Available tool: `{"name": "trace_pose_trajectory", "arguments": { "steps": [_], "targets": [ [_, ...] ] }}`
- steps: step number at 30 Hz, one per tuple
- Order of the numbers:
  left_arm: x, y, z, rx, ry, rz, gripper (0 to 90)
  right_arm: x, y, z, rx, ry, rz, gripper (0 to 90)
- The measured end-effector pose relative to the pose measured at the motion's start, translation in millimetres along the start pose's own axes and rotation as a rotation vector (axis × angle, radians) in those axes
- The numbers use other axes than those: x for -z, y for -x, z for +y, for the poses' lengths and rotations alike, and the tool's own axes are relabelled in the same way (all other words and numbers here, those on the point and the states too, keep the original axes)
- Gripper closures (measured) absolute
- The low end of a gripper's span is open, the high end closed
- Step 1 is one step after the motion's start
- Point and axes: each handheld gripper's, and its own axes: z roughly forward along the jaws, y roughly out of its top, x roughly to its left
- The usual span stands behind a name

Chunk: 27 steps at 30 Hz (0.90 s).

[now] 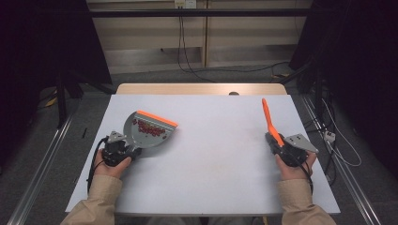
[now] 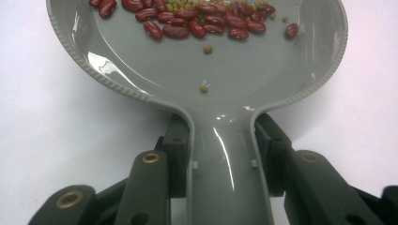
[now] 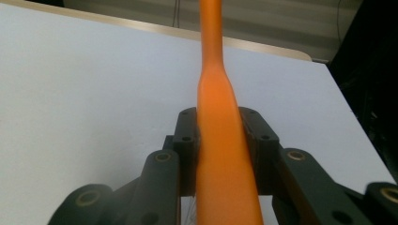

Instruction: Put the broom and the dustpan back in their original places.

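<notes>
A grey dustpan with an orange front lip rests at the left of the white table. It carries a heap of red kidney beans mixed with a few small green ones. My left gripper is shut on the dustpan's handle, its jaws pressing both sides. At the right, my right gripper is shut on an orange brush handle. That handle points away toward the far edge. White bristles peek out low between the jaws in the right gripper view.
The white table has bare room between the two hands. Beyond its far wooden edge lie cables on a grey floor. Dark stands flank both sides.
</notes>
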Motion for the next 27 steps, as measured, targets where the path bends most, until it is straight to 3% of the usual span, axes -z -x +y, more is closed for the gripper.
{"name": "trace_pose_trajectory", "arguments": {
  "steps": [4,6,8,11,13,16,19,21,24,27],
  "targets": [
    [-6.6,0.7,-1.2,0.03,-0.019,0.036,63.4,0.9,-8.9,-1.7,0.021,-0.001,0.005,70.5],
    [-8.9,3.9,-1.5,0.038,-0.04,0.02,63.2,1.2,-18.6,-1.8,0.042,-0.007,0.008,69.7],
    [-10.8,9.3,-1.8,0.032,-0.029,0.016,62.9,0.2,-29.1,-3.6,0.037,-0.019,0.03,67.5],
    [-9.6,17.5,-1.3,0.047,-0.008,-0.026,60.3,-2.2,-43.0,-5.8,0.017,-0.03,0.065,63.4],
    [-5.6,22.5,-1.2,0.049,0.011,-0.062,55.1,-2.7,-48.6,-5.8,-0.05,0.006,0.143,62.9],
    [1.7,28.9,-4.9,0.059,0.043,-0.108,46.8,2.8,-55.0,0.7,-0.068,0.054,0.186,49.3],
    [11.4,31.0,-8.7,0.064,0.07,-0.155,38.0,8.5,-55.0,2.2,-0.074,0.06,0.238,38.8],
    [18.6,29.6,-11.3,0.064,0.117,-0.178,35.1,12.5,-52.3,-2.4,-0.08,0.068,0.252,33.4],
    [26.8,26.3,-12.2,0.021,0.202,-0.202,20.6,19.5,-45.8,-8.6,-0.087,0.057,0.28,27.6],
    [32.9,24.0,-12.8,-0.005,0.286,-0.24,15.0,27.3,-40.1,-12.0,-0.093,0.051,0.307,23.9]
  ]
}}
